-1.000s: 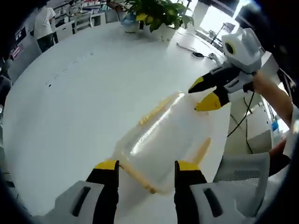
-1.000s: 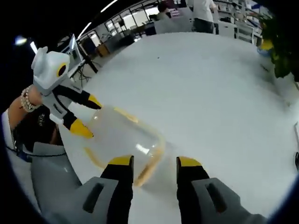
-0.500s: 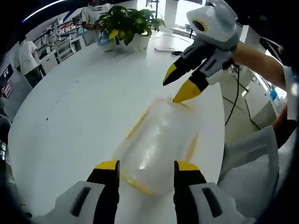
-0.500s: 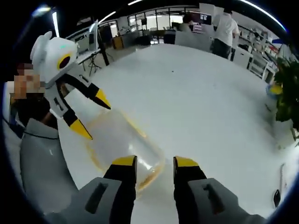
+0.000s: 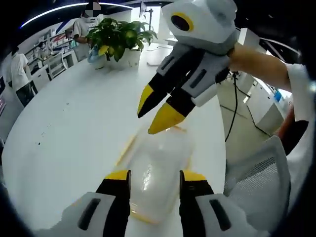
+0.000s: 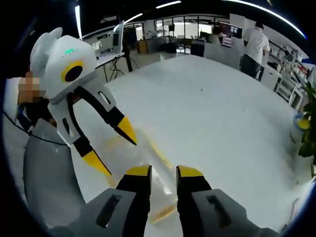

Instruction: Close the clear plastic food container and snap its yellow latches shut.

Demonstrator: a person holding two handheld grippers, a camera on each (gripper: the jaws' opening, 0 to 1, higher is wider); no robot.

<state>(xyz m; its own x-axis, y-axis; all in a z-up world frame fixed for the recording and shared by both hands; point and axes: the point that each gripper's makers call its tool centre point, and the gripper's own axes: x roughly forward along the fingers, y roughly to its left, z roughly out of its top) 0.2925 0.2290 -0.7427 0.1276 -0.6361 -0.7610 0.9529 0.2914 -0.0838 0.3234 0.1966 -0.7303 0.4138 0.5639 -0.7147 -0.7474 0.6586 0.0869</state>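
The clear container (image 5: 157, 170) lies on the white surface (image 5: 69, 133), blurred, its near end hidden behind the left gripper (image 5: 154, 176). Both the left gripper and the right gripper (image 6: 163, 172) have jaws parted above it; latches are indistinct.

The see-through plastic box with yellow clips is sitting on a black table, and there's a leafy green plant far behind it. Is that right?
Not quite: the table is white, not black, as the left gripper view shows. The rest holds: the clear plastic food container with yellow latches sits on it, and a leafy green potted plant stands far behind.
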